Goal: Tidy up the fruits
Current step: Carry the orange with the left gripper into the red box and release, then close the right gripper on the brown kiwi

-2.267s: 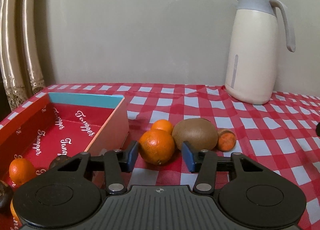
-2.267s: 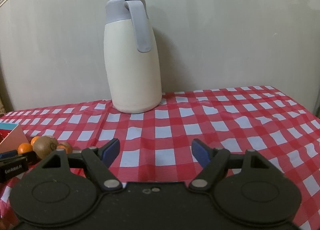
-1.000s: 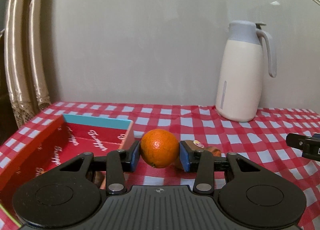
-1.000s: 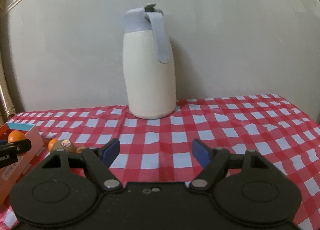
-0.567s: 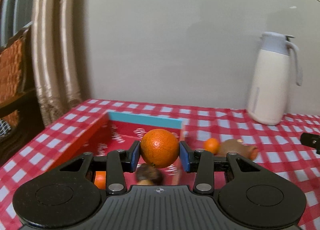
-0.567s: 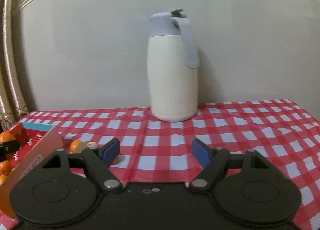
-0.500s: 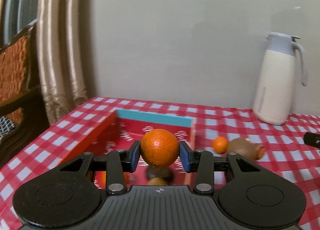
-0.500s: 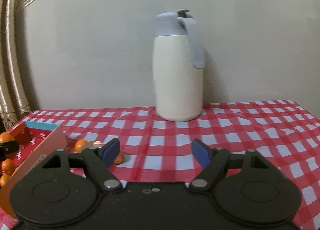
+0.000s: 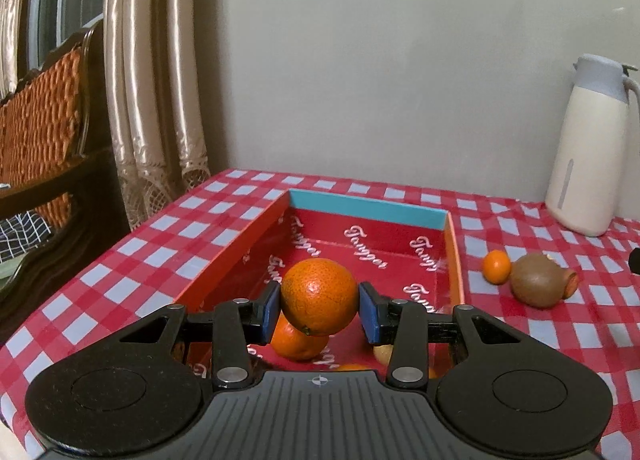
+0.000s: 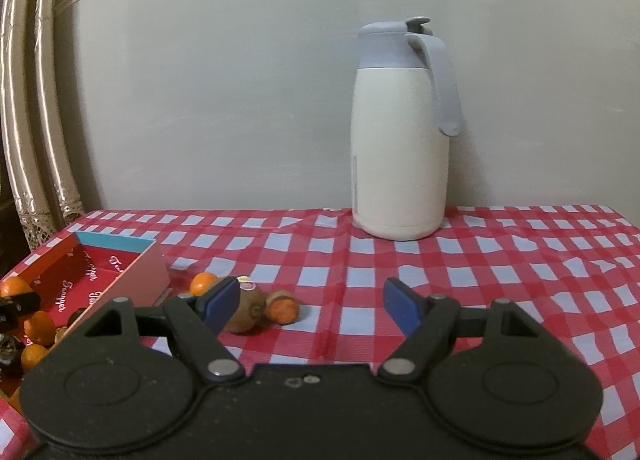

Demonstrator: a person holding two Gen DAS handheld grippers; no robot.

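Over the red box, in the left wrist view, the left gripper clamps an orange between its blue pads; another orange lies in the box below. In the right wrist view, the right gripper hangs with jaws spread and empty above the checked tablecloth, the kiwi just beyond its left pad.

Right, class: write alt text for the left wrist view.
The left gripper holds an orange above a red box with more fruit inside. On the checked tablecloth beside it lie a kiwi and a small orange.
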